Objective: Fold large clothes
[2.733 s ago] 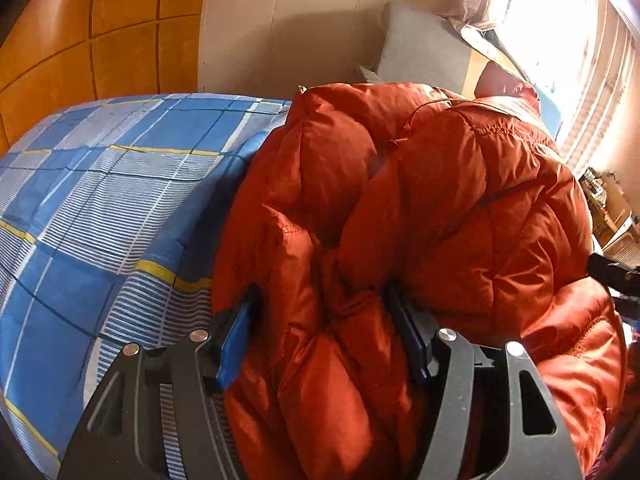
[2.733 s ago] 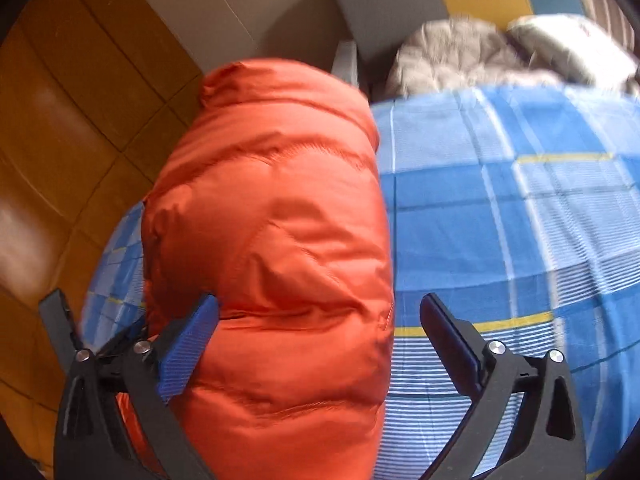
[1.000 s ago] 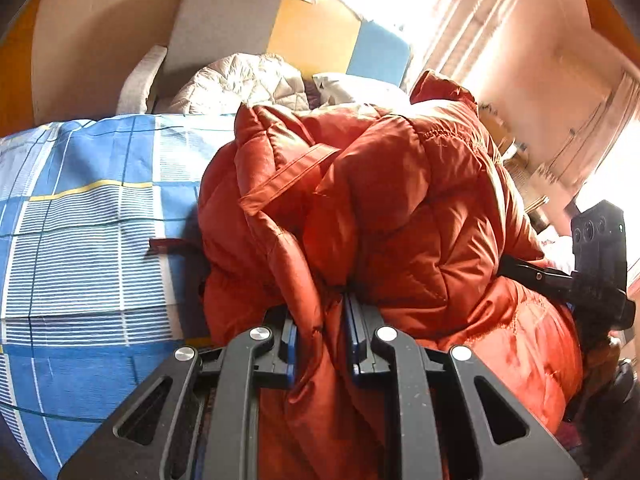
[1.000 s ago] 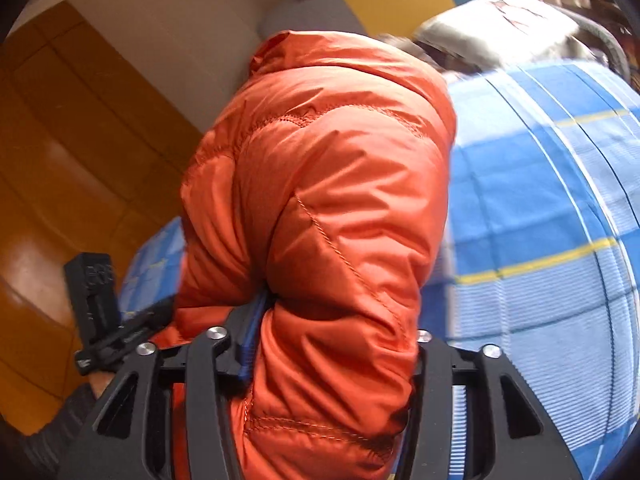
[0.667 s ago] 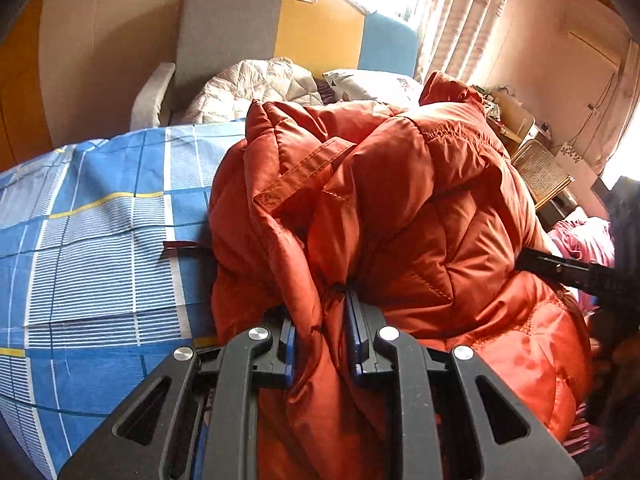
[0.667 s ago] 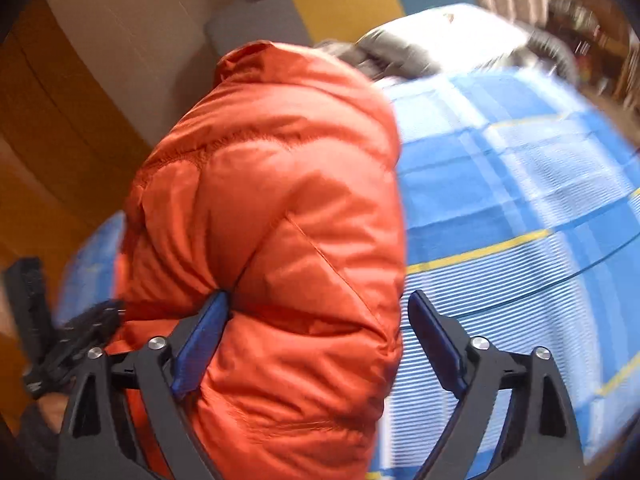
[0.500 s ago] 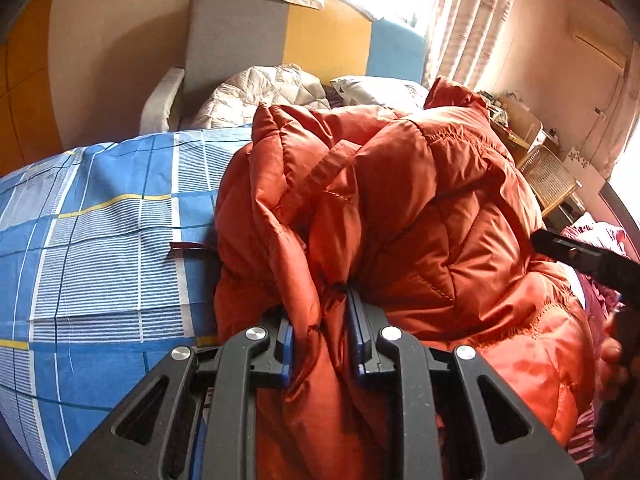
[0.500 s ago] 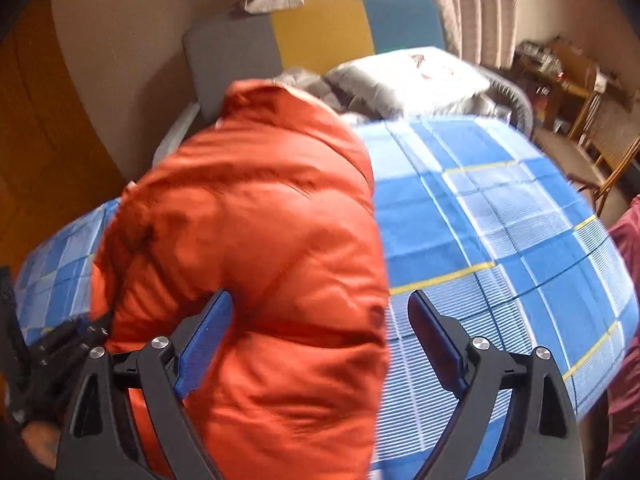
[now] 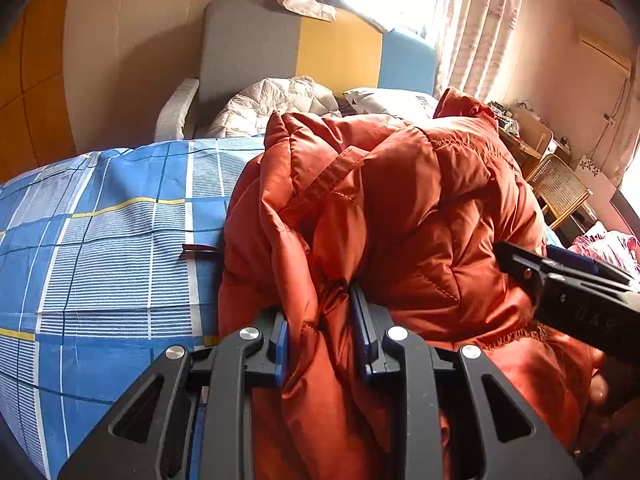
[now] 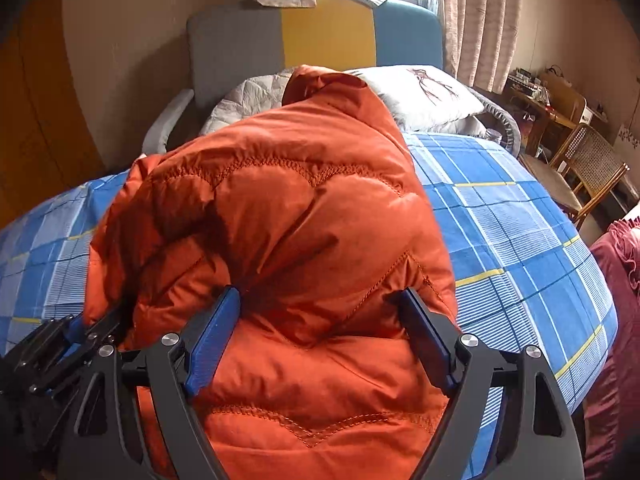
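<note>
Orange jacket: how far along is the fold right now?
Done: the orange jacket lies bunched on the blue plaid bed, doubled over itself but lumpy, not a flat fold. In hand: the left gripper is clamped on a pinch of fabric; the right gripper is open, its jaws straddling the bulk. Left: flattening and squaring the bundle, probably with further folds.

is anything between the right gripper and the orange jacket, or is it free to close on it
Nothing visible stands in the way. The right gripper is open, with the orange jacket bulging directly between its fingers. The left gripper is already shut on a fold of the same jacket, off to the side.
</note>
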